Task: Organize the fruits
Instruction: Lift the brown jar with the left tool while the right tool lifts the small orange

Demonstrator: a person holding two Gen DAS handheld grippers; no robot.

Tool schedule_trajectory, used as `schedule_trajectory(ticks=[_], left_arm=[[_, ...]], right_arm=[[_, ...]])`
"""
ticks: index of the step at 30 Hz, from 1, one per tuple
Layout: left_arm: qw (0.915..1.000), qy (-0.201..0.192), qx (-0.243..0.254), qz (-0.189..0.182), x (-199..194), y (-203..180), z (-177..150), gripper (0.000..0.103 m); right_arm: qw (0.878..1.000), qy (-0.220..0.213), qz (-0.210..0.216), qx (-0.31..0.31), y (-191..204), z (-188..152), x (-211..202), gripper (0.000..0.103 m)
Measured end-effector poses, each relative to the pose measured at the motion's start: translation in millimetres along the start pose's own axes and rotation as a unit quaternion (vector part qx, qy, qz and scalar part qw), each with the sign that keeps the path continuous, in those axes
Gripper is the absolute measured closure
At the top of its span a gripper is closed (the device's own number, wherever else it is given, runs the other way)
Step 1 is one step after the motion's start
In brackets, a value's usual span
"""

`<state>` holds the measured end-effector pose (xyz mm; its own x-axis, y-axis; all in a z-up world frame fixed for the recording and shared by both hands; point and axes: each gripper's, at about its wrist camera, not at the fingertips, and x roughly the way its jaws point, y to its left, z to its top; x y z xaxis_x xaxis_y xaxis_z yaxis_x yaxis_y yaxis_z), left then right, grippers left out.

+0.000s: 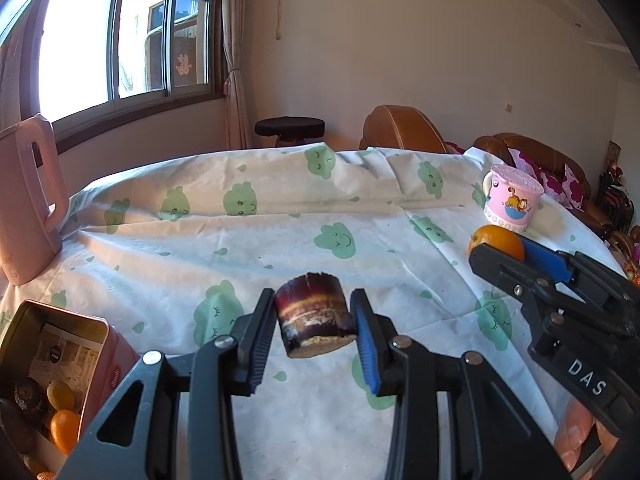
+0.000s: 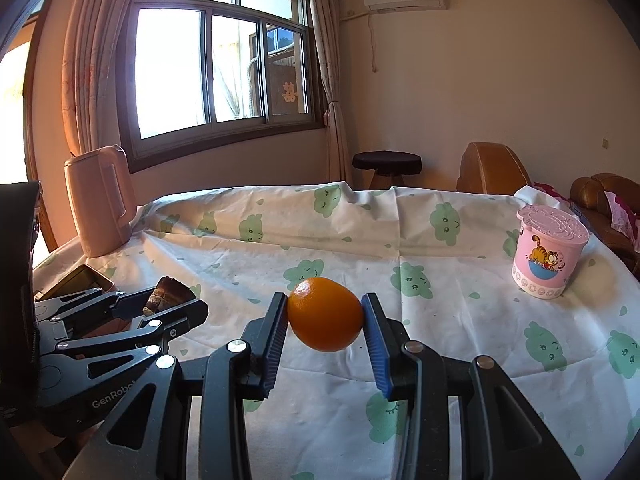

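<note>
Above the white tablecloth with green clouds [image 1: 280,240], the left gripper [image 1: 314,330] squeezes a short dark purple sugarcane chunk [image 1: 314,320], lifted off the cloth. Right of the chunk, the right gripper [image 2: 325,320] pinches a round orange fruit [image 2: 325,314]. Left of the chunk sits a pink metal tin [image 1: 60,364] holding fruit.
</note>
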<state>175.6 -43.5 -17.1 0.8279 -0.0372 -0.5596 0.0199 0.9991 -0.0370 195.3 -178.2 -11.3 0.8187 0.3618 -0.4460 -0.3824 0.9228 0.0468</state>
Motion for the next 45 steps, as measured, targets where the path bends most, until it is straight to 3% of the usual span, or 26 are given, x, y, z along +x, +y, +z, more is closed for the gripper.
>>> schedule_trajectory(ticks=[45], left_arm=[[0.9961, -0.086, 0.001, 0.020, -42, 0, -11, 0.063]], right_arm=[[0.995, -0.083, -0.030, -0.039, 21, -8, -40, 0.063]])
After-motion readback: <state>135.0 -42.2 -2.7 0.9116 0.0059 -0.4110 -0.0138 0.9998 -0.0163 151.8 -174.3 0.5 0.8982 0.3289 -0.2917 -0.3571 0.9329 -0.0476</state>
